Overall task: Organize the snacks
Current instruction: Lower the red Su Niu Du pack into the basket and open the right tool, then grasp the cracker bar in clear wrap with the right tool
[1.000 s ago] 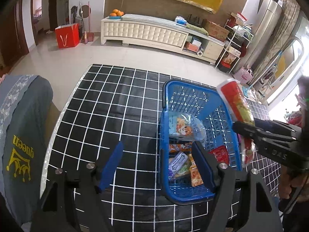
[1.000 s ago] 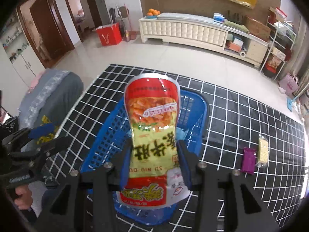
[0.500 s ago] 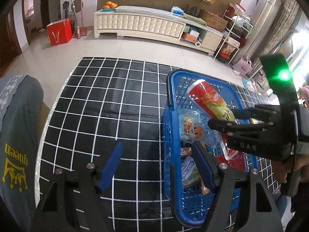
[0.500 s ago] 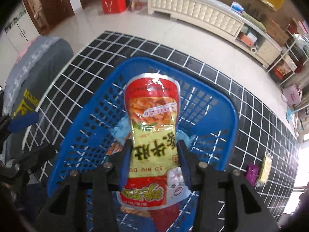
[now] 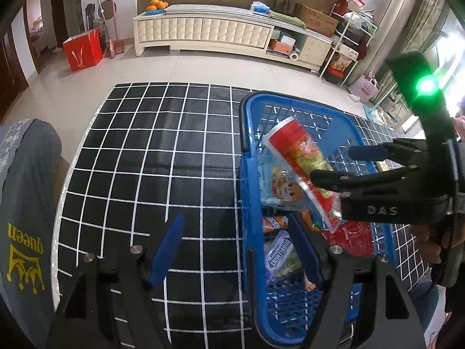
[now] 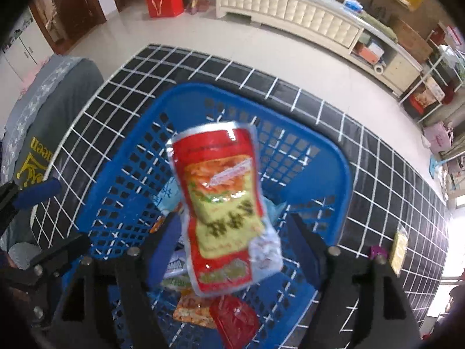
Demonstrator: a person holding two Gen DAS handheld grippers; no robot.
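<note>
surface: black white-grid mat (image 5: 162, 157) on tiled floor, cream cabinet behind
pouch (image 6: 223, 203): red/yellow, blurred, loose between right gripper (image 6: 235, 241) fingers, over blue basket (image 6: 343, 174)
right gripper: jaws wide, gripping nothing
left gripper (image 5: 235, 250): jaws wide, empty, straddling basket's left rim
room: bare mat left of left gripper
basket: several packets below pouch

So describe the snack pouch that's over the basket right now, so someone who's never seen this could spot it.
Find the blue plastic basket on the black grid-patterned table. Just above its inside, between the open fingers of the right gripper, is the pouch. It is the tallest packet there: red at top and bottom, with a yellow-green middle band and black lettering, above the packets lying in the basket.
</note>
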